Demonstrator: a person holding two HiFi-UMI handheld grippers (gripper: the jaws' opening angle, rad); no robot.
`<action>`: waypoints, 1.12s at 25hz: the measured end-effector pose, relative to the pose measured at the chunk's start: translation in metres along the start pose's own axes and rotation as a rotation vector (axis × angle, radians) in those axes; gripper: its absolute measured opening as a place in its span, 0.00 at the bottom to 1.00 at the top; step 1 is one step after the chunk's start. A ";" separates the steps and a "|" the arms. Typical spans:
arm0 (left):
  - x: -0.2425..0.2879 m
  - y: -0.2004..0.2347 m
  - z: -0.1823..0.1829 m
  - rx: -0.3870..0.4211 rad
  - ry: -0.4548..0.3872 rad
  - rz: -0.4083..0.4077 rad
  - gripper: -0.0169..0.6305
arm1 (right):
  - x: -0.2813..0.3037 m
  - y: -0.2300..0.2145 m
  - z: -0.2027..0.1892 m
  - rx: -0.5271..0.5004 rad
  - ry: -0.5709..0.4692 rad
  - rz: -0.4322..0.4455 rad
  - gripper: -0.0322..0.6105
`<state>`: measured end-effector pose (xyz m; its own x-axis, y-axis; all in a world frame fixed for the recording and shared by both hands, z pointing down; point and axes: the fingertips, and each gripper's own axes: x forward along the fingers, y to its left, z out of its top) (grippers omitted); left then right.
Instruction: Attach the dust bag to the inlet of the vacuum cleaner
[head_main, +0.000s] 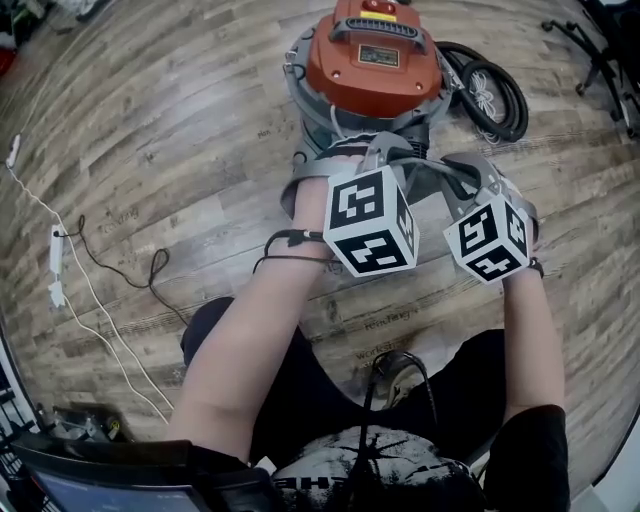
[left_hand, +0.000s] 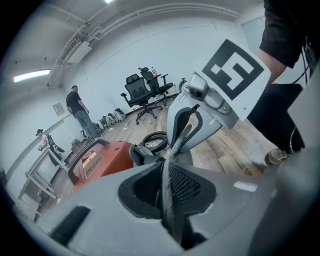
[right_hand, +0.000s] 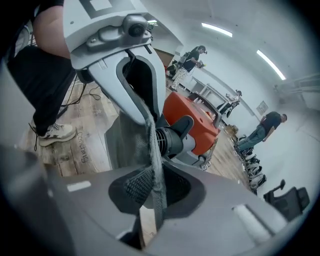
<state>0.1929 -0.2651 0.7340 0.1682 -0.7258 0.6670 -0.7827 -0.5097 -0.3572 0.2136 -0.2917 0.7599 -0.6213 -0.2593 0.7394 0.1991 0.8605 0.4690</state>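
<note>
Wood-grain plank floor (head_main: 150, 150) fills the head view. At 12 o'clock on it stands the drum vacuum cleaner (head_main: 372, 60), with an orange motor top over a grey body. A coiled black ribbed hose (head_main: 495, 95) lies at its 2 o'clock, and a thin white cable (head_main: 60, 225) trails at 9 o'clock.

The limp grey fabric dust bag (right_hand: 125, 140) hangs at the vacuum's 6 o'clock, stretched between the two tools. The round black inlet (right_hand: 172, 140) sits just behind the bag's edge. Whether the bag's mouth is already over the inlet cannot be told.

The left claw (left_hand: 167, 185) is narrow, pinching a fold of the bag's edge. The right claw (right_hand: 152, 187) is also narrow, nipping the opposite edge.

The bag looks light, soft and floppy, so it will likely sag and fold shut if let slack. It is best gripped at the rim on two opposite sides and kept taut, so the mouth stays open for the stiff inlet. Thin cloth may slip from a light pinch.
</note>
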 end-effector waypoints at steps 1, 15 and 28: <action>0.000 0.000 0.002 0.000 -0.009 0.001 0.11 | 0.001 0.001 -0.002 0.012 0.001 0.003 0.12; 0.007 -0.002 -0.040 -0.100 0.101 -0.061 0.09 | -0.010 -0.001 0.036 -0.223 0.061 -0.061 0.11; 0.006 0.010 0.008 -0.037 -0.049 0.009 0.13 | 0.004 -0.008 -0.005 0.049 0.033 -0.055 0.12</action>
<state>0.1907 -0.2785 0.7291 0.1892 -0.7525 0.6309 -0.8060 -0.4859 -0.3379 0.2132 -0.3016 0.7608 -0.6045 -0.3202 0.7294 0.1275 0.8650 0.4854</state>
